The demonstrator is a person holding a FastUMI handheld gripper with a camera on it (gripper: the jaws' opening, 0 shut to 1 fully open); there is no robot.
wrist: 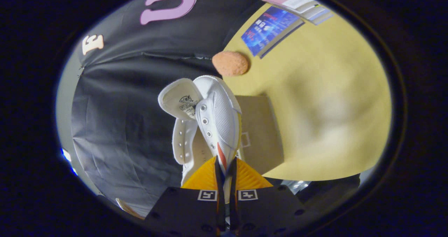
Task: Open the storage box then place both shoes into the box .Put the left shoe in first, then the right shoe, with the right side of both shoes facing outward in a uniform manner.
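My gripper (226, 174) is shut on a white canvas shoe (218, 119), both fingers pinching its side wall near the heel. The shoe hangs lifted in the air, toe pointing away from me, its tongue (178, 102) folded back and the row of eyelets showing. Behind and under the shoe lies a brown cardboard storage box (260, 132) on the yellow table (325, 100); I cannot tell whether its lid is open.
An orange sponge-like lump (231, 63) sits on the table beyond the shoe. Farther off lie a blue booklet (271, 28) and a stack of papers (297, 2). The black cloth wall (133, 100) stands on the shoe's other side.
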